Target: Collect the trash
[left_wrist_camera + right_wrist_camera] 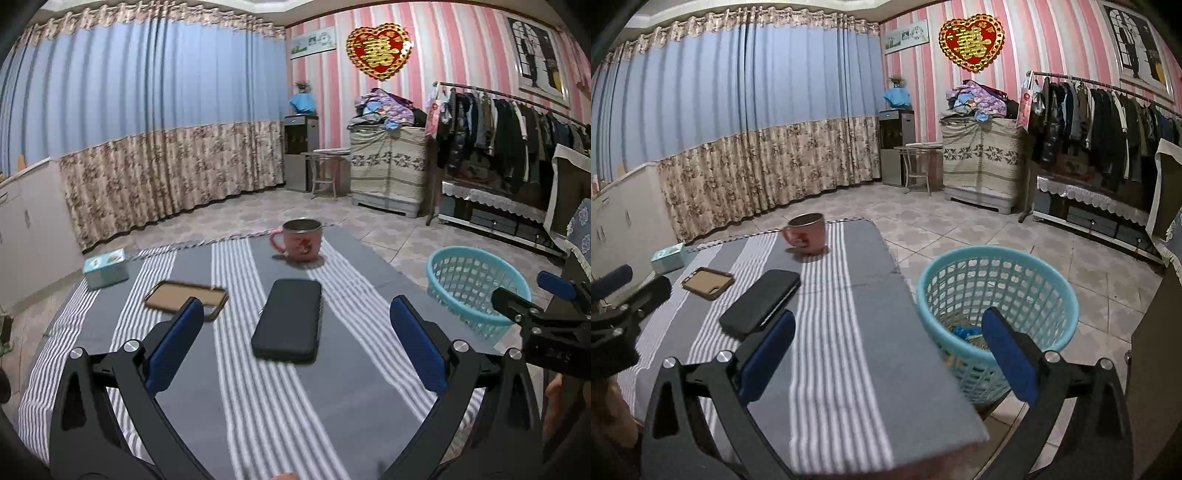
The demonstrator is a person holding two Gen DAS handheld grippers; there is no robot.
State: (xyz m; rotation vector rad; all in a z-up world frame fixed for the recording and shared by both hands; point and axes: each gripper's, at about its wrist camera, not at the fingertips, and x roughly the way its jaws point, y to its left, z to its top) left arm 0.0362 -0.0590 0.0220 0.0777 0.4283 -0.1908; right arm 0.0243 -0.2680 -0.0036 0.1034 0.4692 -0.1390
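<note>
Both jaws wide, empty; basket (997, 291) with trash (964, 332) beyond right gripper (886, 354).

Right tongs (888, 350) are spread wide with nothing between the blue pads, hanging over the corner of the striped bench (857, 332). The teal basket (997, 288) sits on the floor just beside the bench, some scraps in the bottom. On the bench: pink mug (806, 234), black phone (761, 301), tan phone case (707, 282), small teal box (668, 258). Left tongs (613, 291) poke in at the left edge.
</note>
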